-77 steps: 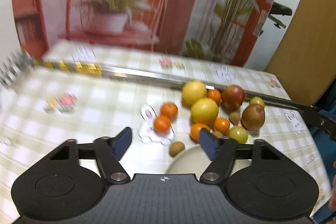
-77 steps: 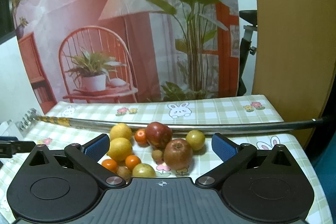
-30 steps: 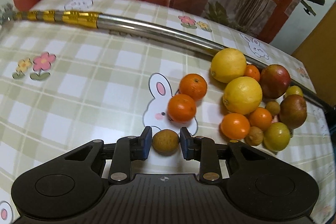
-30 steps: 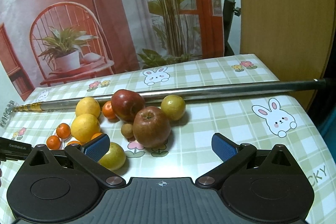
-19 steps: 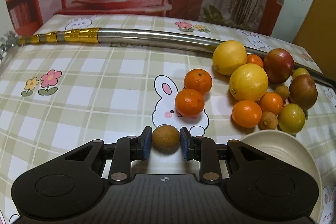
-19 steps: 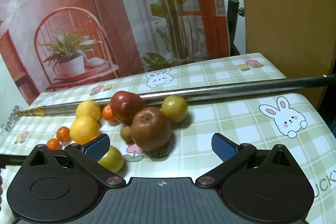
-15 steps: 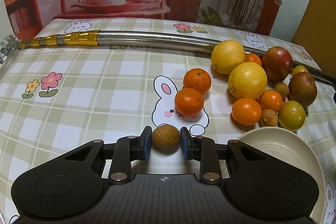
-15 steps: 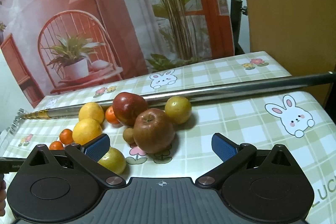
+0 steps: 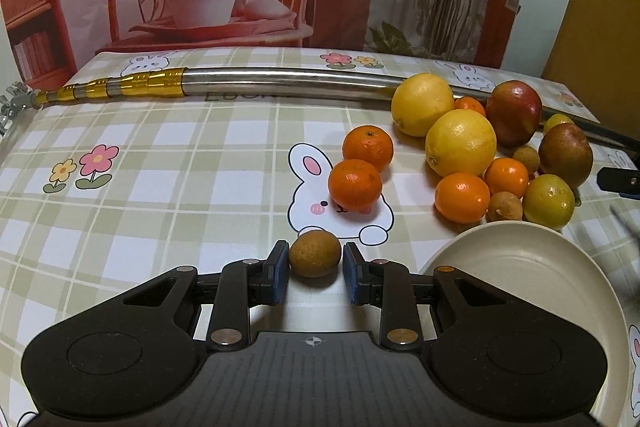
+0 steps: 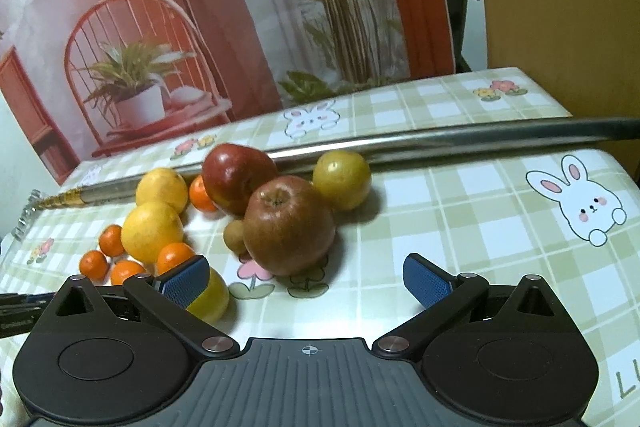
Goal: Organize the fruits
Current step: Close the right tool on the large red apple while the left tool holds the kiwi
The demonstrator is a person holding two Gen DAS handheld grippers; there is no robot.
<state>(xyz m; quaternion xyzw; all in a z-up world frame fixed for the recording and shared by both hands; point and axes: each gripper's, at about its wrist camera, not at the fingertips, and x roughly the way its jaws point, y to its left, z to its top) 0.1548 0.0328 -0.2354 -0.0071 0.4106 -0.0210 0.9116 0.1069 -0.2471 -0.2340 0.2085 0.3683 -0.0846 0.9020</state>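
My left gripper (image 9: 315, 271) pinching a small brown fruit (image 9: 315, 253) (beside the cream plate (image 9: 560, 291)), my right gripper (image 10: 306, 277) spread wide, nothing between, before the russet apple (image 10: 288, 225)

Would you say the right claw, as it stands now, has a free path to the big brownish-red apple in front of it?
Probably yes. The right claw is wide open and the brownish-red apple sits just ahead, between its fingers. A small brown fruit touches the apple's left side and may get nudged.

plate (image 9: 592, 291): right edge cut off | yellow-green fruit (image 10: 212, 293): half hidden behind right hand-held gripper (image 10: 306, 273)
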